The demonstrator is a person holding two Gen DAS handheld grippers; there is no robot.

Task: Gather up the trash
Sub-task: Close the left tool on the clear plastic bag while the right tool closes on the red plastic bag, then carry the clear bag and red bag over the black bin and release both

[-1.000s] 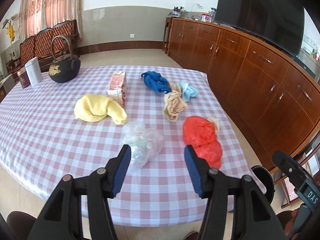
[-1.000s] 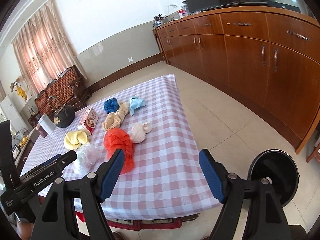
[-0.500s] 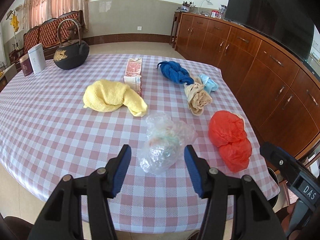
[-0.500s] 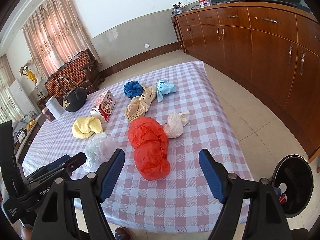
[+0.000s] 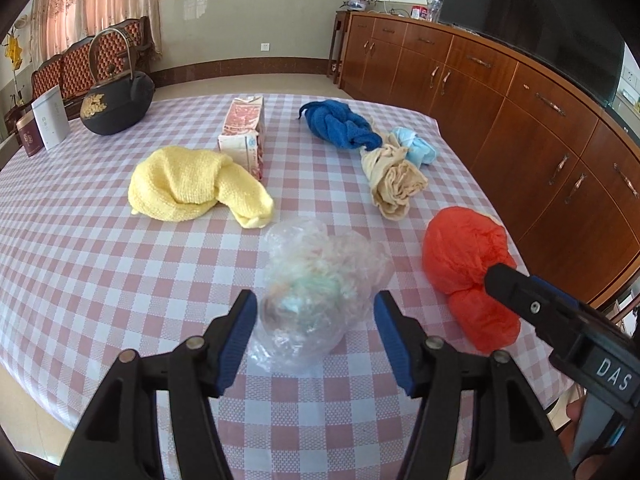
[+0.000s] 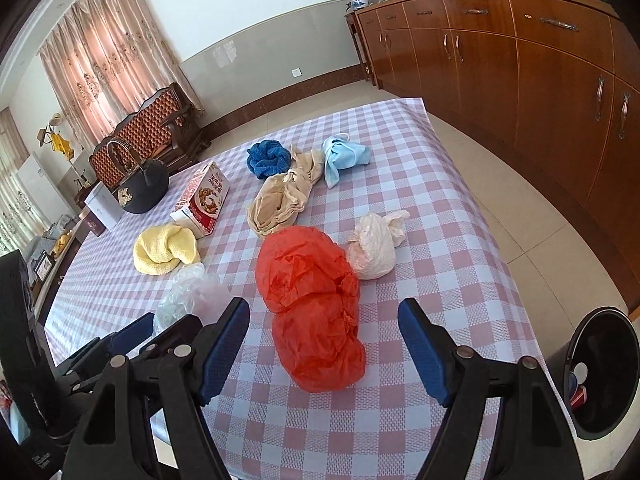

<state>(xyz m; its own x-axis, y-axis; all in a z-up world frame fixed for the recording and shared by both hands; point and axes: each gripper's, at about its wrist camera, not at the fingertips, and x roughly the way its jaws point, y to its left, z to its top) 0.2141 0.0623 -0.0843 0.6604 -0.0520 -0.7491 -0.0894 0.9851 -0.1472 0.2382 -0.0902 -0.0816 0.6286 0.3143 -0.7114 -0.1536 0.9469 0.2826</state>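
Item one: my left gripper [image 5: 314,330], black frame with ribbed blue pads. Its jaws have just been opening and stand apart on either side of the clear plastic bag [image 5: 316,288], a crinkled, translucent bundle with pale green and white scraps inside; the pads do not press on it.

Item two: my right gripper [image 6: 324,344], same build, jaws wide and empty, flanking the near end of the red plastic bag [image 6: 316,312], a thin, wrinkled, two-lobed lump lying on the table [image 6: 460,280].

Item three: the table cover, a smooth pink-and-white check that drapes over the edges.

Item four: a small knotted cream plastic bag [image 6: 374,246], touching the red one on its right.

Item five: cloths. A yellow knitted cloth [image 5: 192,184], soft and folded, left of centre; a twisted blue towel [image 5: 340,128] at the far side; a beige, thin, bunched cloth [image 5: 394,182] just beside it; a light blue cloth [image 5: 416,146] to the right of that.

Item six: a red-and-white carton [image 5: 246,136] lying on its side, behind the yellow cloth.

Item seven: a round black iron kettle [image 5: 118,100] with hoop handle, far left.

Item eight: a black round bin [image 6: 600,368] on the floor, near right of the table, with some things inside.
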